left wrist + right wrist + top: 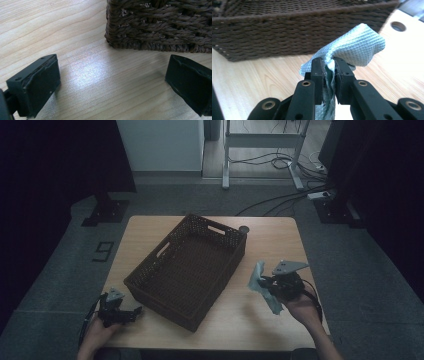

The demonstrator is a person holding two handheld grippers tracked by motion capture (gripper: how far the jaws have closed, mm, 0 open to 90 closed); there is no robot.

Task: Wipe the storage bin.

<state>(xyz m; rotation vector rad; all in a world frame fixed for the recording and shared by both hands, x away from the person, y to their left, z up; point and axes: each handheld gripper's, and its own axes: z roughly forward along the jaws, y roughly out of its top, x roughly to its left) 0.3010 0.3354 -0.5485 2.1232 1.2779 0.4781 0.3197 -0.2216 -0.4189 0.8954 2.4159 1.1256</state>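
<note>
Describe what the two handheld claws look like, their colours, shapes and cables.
Both are black. The left claw has two blocky, flat-faced pads. The right claw has slim jaws on linked bars with round pivot holes. Each carries a grey three-cornered plate on top and trails a black cable.

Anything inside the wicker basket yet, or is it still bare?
From the high view the wicker basket looks bare inside: woven floor, nothing lying on it. The near walls hide a strip along their inner foot. The blue cloth is outside, clamped in the right gripper.
</note>
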